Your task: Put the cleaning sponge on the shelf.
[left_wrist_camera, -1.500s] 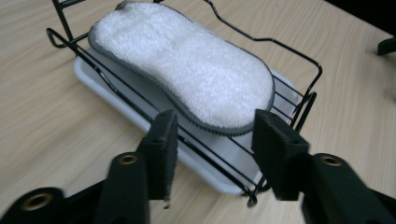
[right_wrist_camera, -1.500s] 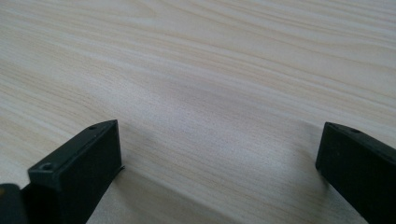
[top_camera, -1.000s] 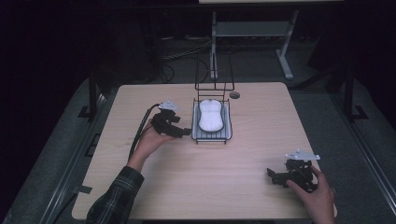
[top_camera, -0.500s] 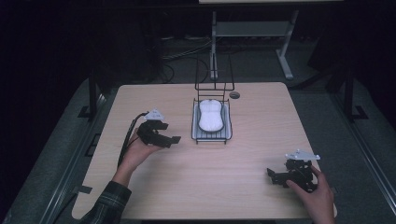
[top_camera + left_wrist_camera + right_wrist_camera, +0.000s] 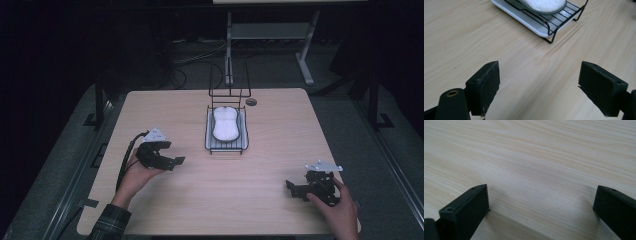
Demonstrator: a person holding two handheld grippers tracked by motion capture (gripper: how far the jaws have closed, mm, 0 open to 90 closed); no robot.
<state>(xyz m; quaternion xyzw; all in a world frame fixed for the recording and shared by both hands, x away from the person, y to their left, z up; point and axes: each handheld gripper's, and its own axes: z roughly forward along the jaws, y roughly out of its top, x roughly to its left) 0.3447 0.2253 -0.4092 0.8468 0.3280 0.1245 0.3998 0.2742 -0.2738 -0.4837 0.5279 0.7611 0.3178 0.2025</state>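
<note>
1. Your left gripper [image 5: 176, 161] sits left of centre in the high view, held in your left hand [image 5: 136, 175] above the wooden table [image 5: 280, 140]. Its jaws point toward the right of the frame.
2. In the left gripper view, that gripper [image 5: 540, 85] has its two black jaws spread wide apart, with bare wood grain between them. It is holding nothing.
3. Your right gripper [image 5: 292, 189] is at the lower right of the high view, in your right hand [image 5: 340, 212], low over the table near its front edge. Its jaws point toward the left of the frame.
4. In the right gripper view, this gripper [image 5: 541, 205] also has its jaws standing wide apart, with plain tabletop between them and nothing gripped.
5. The black wire rack [image 5: 227, 146] stands at the upper middle of the high view, toward the far edge of the table, on a white tray [image 5: 208, 135].
6. A white oval pad [image 5: 225, 124] lies flat on the rack, lengthwise toward the far edge.
7. In the left gripper view the rack [image 5: 554, 30] and the pad [image 5: 544, 5] show at the top of the frame, well apart from the jaws.
8. A small dark round fitting [image 5: 251, 102] is set in the tabletop just right of the rack's tall back.
9. The two grippers are well apart, with the rack between them and farther up the frame.
</note>
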